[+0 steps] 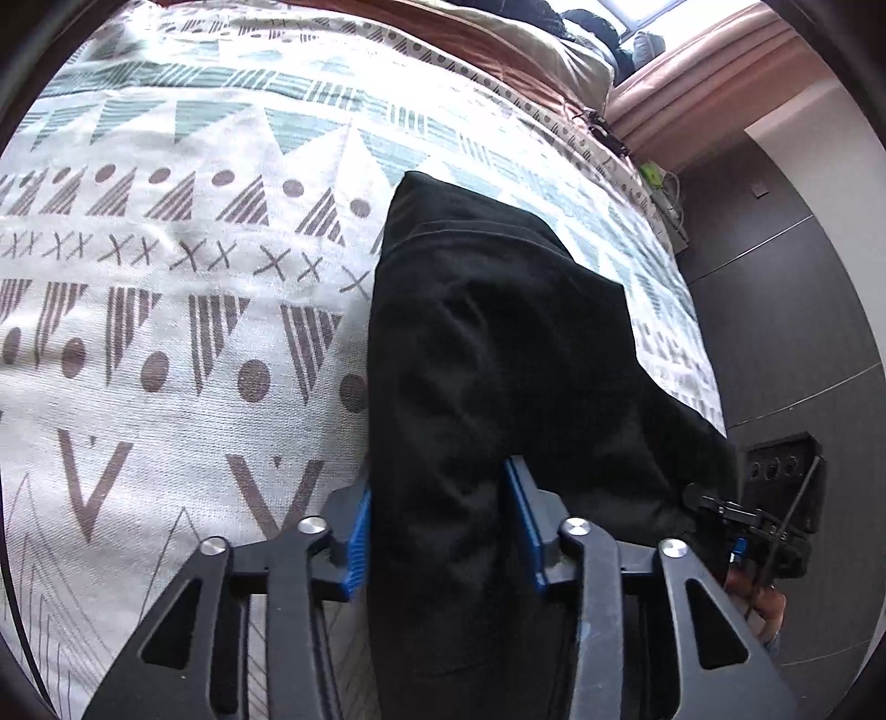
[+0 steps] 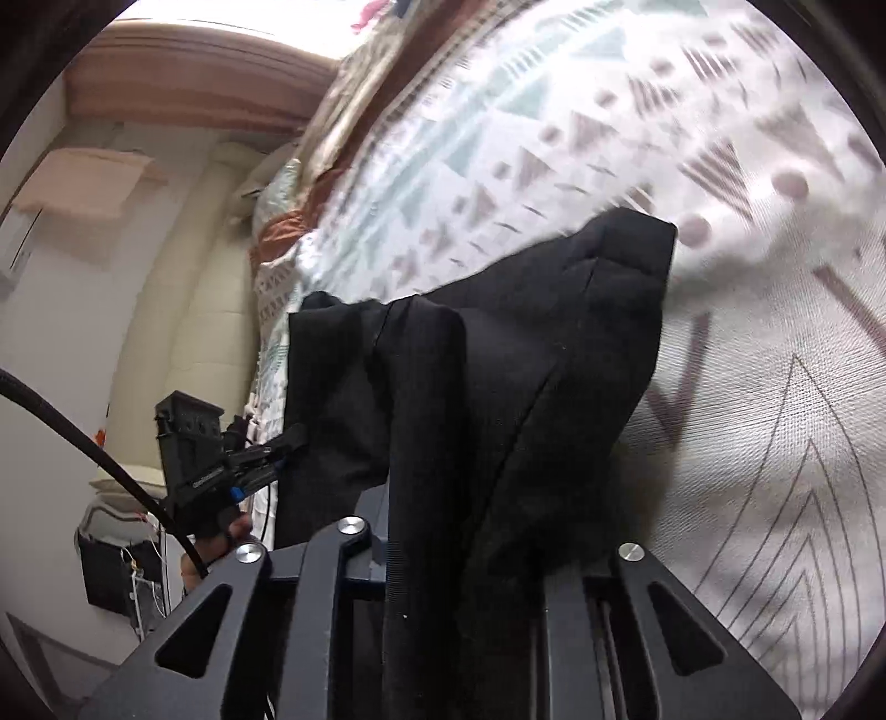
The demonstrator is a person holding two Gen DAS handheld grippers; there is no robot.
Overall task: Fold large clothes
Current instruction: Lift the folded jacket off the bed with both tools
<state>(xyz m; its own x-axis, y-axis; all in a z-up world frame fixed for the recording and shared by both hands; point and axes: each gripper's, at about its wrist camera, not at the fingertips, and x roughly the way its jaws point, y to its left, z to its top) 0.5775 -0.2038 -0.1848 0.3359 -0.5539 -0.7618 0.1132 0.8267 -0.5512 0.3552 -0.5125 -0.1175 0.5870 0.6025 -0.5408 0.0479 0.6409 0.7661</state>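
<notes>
A black garment [image 1: 498, 332] lies in a long folded strip on the patterned bedspread [image 1: 166, 249], running away from me near the bed's right edge. My left gripper [image 1: 440, 534] has the near end of the strip between its blue pads [image 1: 357, 543], and the cloth fills the gap. The other gripper [image 1: 742, 520] shows at the right edge, held in a hand. In the right wrist view the black garment [image 2: 526, 343] is bunched over my right gripper [image 2: 470, 554] and hides its fingers. Its far corner hangs above the bedspread [image 2: 747, 332]. The left gripper [image 2: 221, 465] shows at the left.
A brown blanket and pillows [image 1: 498, 39] lie at the head of the bed, under a pink curtain [image 1: 720, 72]. Dark floor [image 1: 803, 332] runs along the bed's right side. A cream padded panel [image 2: 183, 277] and a black cable [image 2: 83, 443] stand to the left.
</notes>
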